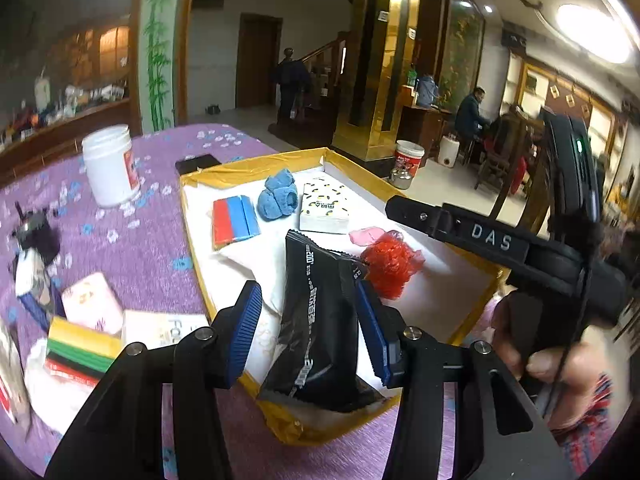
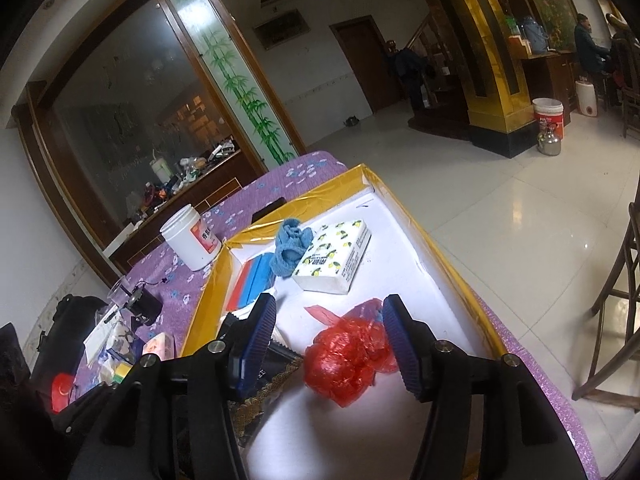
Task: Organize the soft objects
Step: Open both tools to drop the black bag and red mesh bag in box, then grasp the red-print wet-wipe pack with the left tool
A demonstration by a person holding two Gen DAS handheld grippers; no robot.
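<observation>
Left gripper (image 1: pixel 310 332): jaws parted, black packet (image 1: pixel 320 320) standing between the pads; the right pad touches it, a gap shows at the left pad, released. Right gripper (image 2: pixel 328 344): jaws parted around the red plastic bag (image 2: pixel 346 360) on the tray (image 2: pixel 400 196) floor; actual pressure cannot be confirmed. Both point downward into the tray.

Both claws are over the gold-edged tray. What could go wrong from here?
1. The black packet lies between the left claw pads and over the gold-edged tray rim; it may slide out.
2. The right claw straddles the red plastic bag unpinched; closing may catch only loose film.
3. The claws work close together and might collide.
</observation>
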